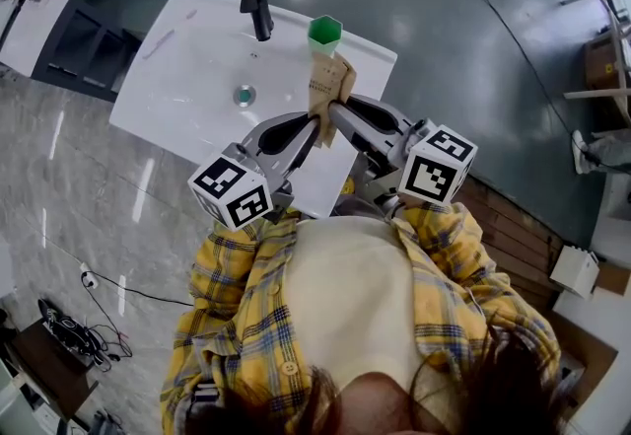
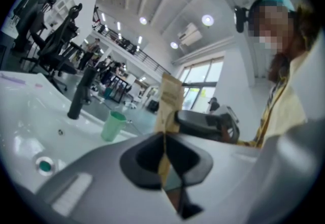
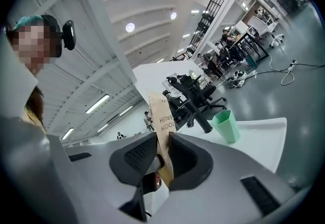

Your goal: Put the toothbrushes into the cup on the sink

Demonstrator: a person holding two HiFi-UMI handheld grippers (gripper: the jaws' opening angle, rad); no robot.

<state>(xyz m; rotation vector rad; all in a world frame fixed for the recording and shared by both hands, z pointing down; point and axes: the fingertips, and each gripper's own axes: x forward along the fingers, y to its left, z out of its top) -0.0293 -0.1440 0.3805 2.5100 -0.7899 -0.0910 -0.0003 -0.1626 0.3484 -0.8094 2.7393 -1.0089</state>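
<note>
Brown paper pack (image 1: pixel 330 93): a flat, matt kraft sleeve printed "TOOTH BRUSH", held upright over the near right edge of the sink, well short of the cup; it looked sealed and no brush showed
Left gripper (image 1: pixel 308 134): jaws pressed together on the pack's lower part, the paper nipped thin between the dark pads
Right gripper (image 1: pixel 340 117): jaws clamped on the same pack from the right, with ribbed black pads on either side of the sleeve
Gripper bodies: smooth grey plastic shells, each with a cube of black-and-white square markers at the near end
Cup (image 1: pixel 323 31): green plastic, faceted and tapering to the base, stood mouth-up on the far right ledge just right of the tap; it looked empty from above
Sink (image 1: pixel 187 78): white, glossy and rectangular, with a shallow basin and rounded corners
Drain (image 1: pixel 245 95): a small round metal ring in the middle of the basin
Tap (image 1: pixel 255 4): matt black, a slim column with a bent spout at the far edge
Pale strip (image 1: pixel 158 43): thin and lilac-white, lay on the far left ledge; perhaps a brush, but too small to tell
Done: by my reading nothing was in the cup yet
Left to do: the pack probably had to be torn open between the two grips, then the brush drawn out and stood in the cup, along with any other brush
</note>
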